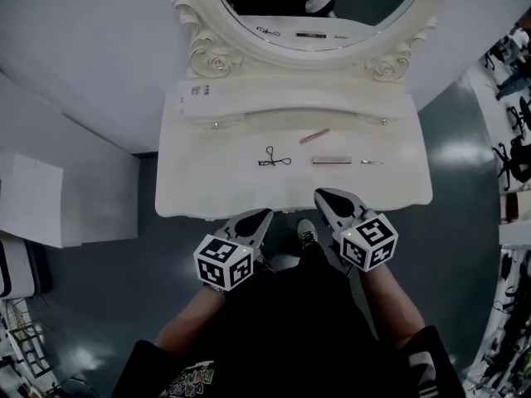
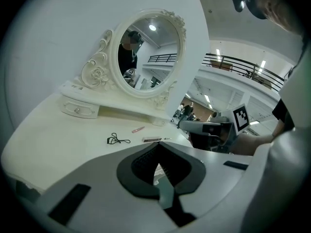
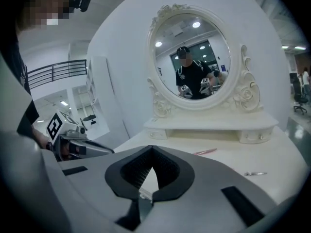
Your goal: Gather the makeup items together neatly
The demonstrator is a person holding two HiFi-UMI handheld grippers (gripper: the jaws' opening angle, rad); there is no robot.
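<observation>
Head view: left gripper [image 1: 265, 214] and right gripper [image 1: 320, 194] hover at the table's [image 1: 199, 191] near edge, jaws pressed together, nothing between them. Just ahead, in a row: curler [image 1: 275, 159], bar [image 1: 332, 160], pin [image 1: 372, 162]. Beyond these: pink stick [image 1: 314, 136]. Farthest: mirror [image 1: 217, 56].

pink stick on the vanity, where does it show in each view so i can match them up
Head view: the pink stick lies slanted near picture centre, up and right of the eyelash curler.
Left gripper view: just left of centre, up and right of the curler.
Right gripper view: right of centre, low; the curler is not visible.
Shared landmark: the oval mirror stands behind the stick.
</observation>
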